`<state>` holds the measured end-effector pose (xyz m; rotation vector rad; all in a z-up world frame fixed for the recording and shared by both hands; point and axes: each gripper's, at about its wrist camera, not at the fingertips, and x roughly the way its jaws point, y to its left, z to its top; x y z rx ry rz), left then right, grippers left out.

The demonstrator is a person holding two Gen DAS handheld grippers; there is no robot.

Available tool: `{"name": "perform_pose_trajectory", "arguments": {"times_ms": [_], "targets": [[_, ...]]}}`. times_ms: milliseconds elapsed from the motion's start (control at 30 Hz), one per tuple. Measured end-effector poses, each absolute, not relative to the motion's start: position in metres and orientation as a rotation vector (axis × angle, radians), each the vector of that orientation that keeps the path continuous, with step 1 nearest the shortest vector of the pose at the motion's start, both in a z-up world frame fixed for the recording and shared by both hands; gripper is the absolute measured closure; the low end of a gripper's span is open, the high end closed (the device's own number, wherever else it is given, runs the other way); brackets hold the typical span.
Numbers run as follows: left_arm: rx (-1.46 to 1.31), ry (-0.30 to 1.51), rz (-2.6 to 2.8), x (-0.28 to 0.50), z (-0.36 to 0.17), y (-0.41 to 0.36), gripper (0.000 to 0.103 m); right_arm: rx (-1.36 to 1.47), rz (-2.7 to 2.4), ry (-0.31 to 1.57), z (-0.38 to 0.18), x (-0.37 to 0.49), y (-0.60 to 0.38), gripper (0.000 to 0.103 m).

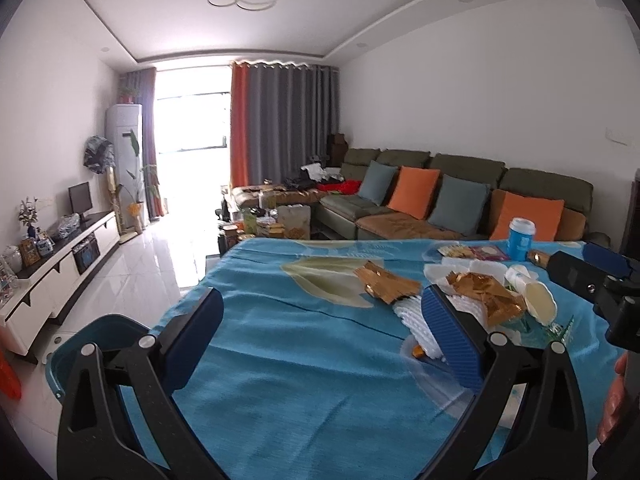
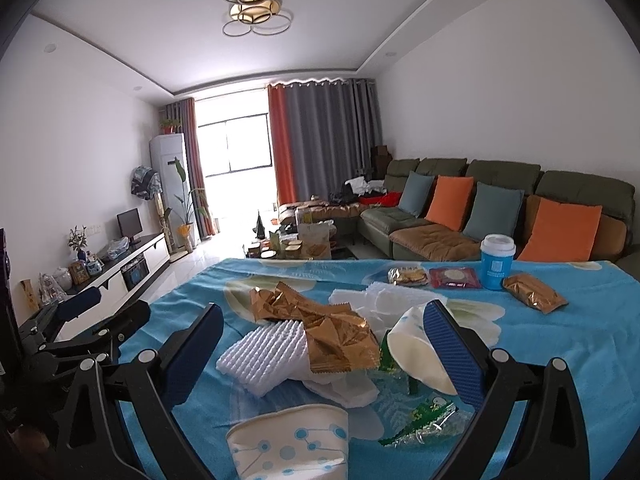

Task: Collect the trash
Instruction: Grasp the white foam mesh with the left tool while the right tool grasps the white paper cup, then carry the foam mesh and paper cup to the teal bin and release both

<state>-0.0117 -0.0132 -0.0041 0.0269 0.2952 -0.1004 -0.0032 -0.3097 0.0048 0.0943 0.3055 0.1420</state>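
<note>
A heap of trash lies on the blue tablecloth: crumpled gold wrappers, a white foam net, a tipped paper cup, a crushed paper cup and a green clear wrapper. My right gripper is open just above the heap, its fingers either side of the foam net and gold wrapper, holding nothing. My left gripper is open and empty over bare cloth, left of the gold wrappers and foam net. A teal bin stands beside the table's left edge.
At the table's far side stand a blue lidded cup, a biscuit pack, a red packet and a sealed gold packet. Behind is a sofa with cushions; a TV cabinet lines the left wall.
</note>
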Motion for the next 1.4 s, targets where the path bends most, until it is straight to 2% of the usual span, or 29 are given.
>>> {"name": "perform_pose_trajectory", "arguments": {"times_ms": [433,500,700,767,800,833,867,1000,1133,1200,1400], "targets": [[0.027,0.581,-0.322,0.039,-0.03,-0.04,0.006,0.162,0.326,0.519,-0.023,-0.007,-0.33,0.006],[0.036,0.606,-0.346,0.045,-0.034,-0.047,0.006,0.174,0.357,0.553,-0.029,-0.01,-0.331,0.009],[0.043,0.713,-0.451,0.061,-0.046,-0.067,0.034,0.213,0.439,0.621,-0.043,-0.015,-0.332,0.026],[0.028,0.745,-0.479,0.066,-0.051,-0.069,0.05,0.214,0.452,0.636,-0.047,-0.014,-0.33,0.027],[0.022,0.757,-0.49,0.067,-0.052,-0.07,0.054,0.218,0.456,0.646,-0.048,-0.014,-0.329,0.028],[0.012,0.776,-0.508,0.069,-0.055,-0.071,0.065,0.229,0.468,0.659,-0.05,-0.014,-0.329,0.03],[0.0,0.795,-0.526,0.07,-0.058,-0.072,0.071,0.237,0.477,0.669,-0.051,-0.012,-0.329,0.034],[-0.03,0.816,-0.552,0.071,-0.063,-0.069,0.08,0.284,0.507,0.702,-0.057,-0.009,-0.33,0.048],[-0.067,0.826,-0.58,0.068,-0.062,-0.059,0.088,0.313,0.526,0.713,-0.058,-0.008,-0.331,0.052],[-0.076,0.823,-0.587,0.065,-0.06,-0.053,0.088,0.327,0.542,0.713,-0.057,-0.007,-0.331,0.059],[-0.096,0.805,-0.578,0.051,-0.051,-0.028,0.09,0.314,0.567,0.711,-0.052,0.0,-0.327,0.061]]}}
